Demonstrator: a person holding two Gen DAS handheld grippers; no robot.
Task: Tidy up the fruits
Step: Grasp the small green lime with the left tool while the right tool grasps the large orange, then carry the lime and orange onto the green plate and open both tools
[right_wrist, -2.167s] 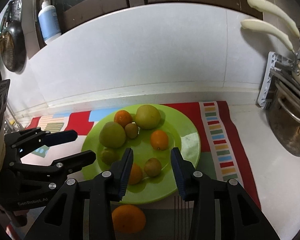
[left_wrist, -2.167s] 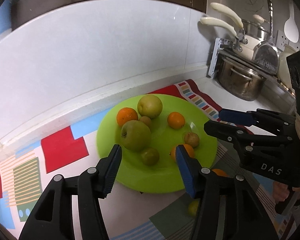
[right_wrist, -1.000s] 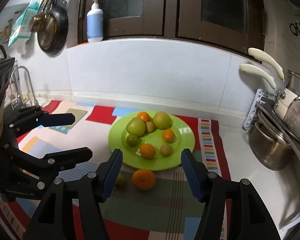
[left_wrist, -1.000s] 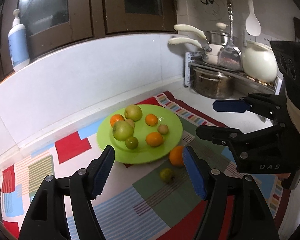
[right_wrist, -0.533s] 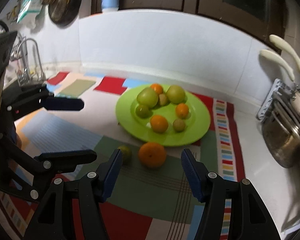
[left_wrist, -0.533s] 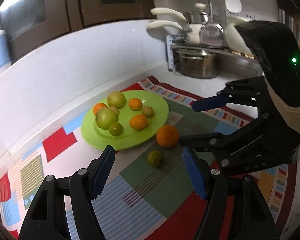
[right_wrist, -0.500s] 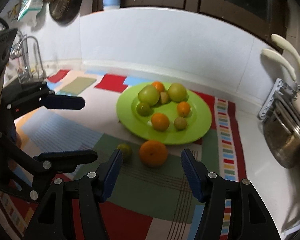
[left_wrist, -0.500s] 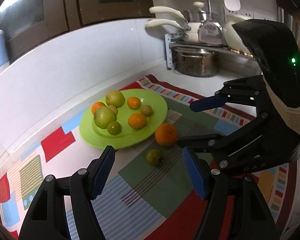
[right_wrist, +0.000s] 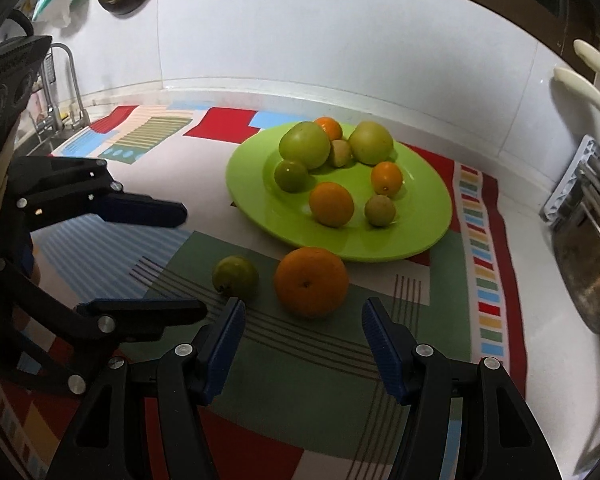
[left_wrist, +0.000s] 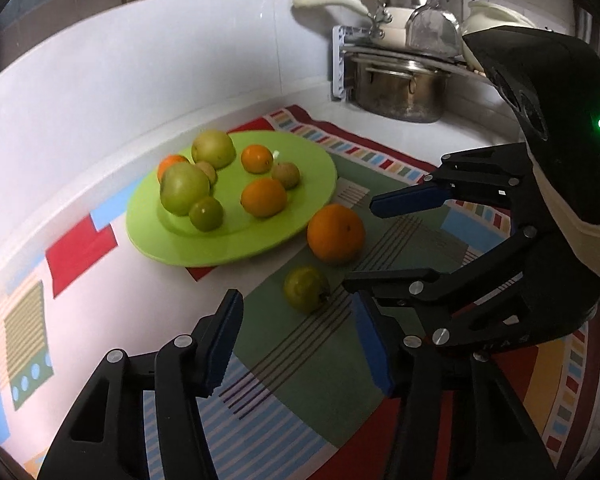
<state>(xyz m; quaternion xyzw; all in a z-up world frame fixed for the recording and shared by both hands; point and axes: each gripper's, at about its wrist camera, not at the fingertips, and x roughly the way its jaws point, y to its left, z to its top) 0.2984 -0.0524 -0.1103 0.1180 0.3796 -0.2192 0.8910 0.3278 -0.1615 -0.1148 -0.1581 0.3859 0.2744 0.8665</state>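
A green plate [left_wrist: 308, 208] [right_wrist: 420, 236] holds several fruits: green apples, small oranges and small brownish fruits. A large orange [left_wrist: 335, 233] [right_wrist: 311, 281] and a small green fruit [left_wrist: 306, 289] [right_wrist: 236, 276] lie on the patterned mat in front of the plate. My left gripper [left_wrist: 300, 344] is open and empty, just short of the small green fruit. My right gripper [right_wrist: 302, 350] is open and empty, just short of the large orange. Each gripper shows in the other's view.
A steel pot [left_wrist: 400, 86] and a rack with pans stand at the back right on the white counter. A tap [right_wrist: 66, 88] and sink are at the far left. The white wall runs behind the plate. The patterned mat [right_wrist: 300, 380] covers the counter.
Both grippers have moved down and closer to the two loose fruits on the mat. The fruits have not moved. Both grippers remain open.
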